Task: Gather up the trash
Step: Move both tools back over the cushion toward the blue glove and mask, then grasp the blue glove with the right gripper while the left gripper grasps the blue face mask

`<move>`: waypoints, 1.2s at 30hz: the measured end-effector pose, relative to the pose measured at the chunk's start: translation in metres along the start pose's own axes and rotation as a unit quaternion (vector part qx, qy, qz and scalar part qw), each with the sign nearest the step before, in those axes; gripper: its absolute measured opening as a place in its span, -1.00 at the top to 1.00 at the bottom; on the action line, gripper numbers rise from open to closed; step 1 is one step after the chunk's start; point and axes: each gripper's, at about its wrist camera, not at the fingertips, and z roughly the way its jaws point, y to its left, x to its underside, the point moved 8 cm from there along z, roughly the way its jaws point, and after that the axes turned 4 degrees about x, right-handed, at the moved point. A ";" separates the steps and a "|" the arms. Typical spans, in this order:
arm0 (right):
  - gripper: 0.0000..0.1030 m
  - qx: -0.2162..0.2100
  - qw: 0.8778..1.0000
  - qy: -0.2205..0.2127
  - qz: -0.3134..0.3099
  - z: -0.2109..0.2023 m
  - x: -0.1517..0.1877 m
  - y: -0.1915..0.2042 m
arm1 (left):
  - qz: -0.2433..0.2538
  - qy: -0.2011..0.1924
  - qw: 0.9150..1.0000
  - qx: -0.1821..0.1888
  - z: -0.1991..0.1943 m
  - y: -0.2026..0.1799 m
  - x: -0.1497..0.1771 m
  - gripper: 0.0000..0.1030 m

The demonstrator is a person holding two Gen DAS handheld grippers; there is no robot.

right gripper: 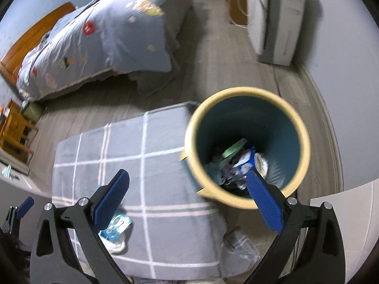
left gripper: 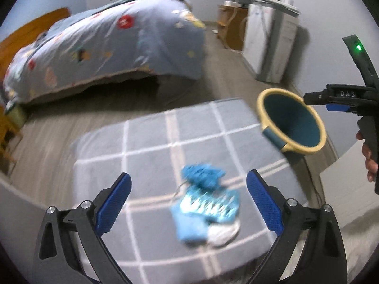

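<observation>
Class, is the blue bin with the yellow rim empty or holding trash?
Holding trash: the right wrist view looks into the bin and shows wrappers and paper at its bottom.

Right gripper hanging wide open over the bin and mattress.

My right gripper (right gripper: 187, 203) is spreading its jaws wide, gripping nothing. I'm looking down into the yellow-rimmed bin (right gripper: 246, 94), which is sitting against the right edge of the checked mattress (right gripper: 165, 224) and holding mixed trash (right gripper: 239, 163). Blue wrappers (right gripper: 116, 229) are lying near the mattress's near left corner, partly behind my left finger. The left gripper (right gripper: 17, 213) is peeking in at far left.
</observation>
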 end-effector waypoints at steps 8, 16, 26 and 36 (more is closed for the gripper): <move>-0.89 0.001 0.997 0.030 -0.069 0.016 0.044 0.079 | -0.039 0.014 0.998 -0.040 -0.008 0.053 0.043 -0.89; -0.89 0.001 0.994 0.058 -0.092 0.046 0.063 0.124 | -0.025 0.062 0.997 -0.044 0.030 0.055 0.081 -0.89; -0.88 -0.016 0.991 0.100 -0.087 0.090 0.073 0.151 | -0.017 0.090 0.996 0.000 0.059 0.039 0.099 -0.89; 0.18 -0.052 0.976 0.175 -0.114 0.134 0.095 0.182 | -0.007 0.098 0.995 0.016 0.072 0.036 0.097 -0.89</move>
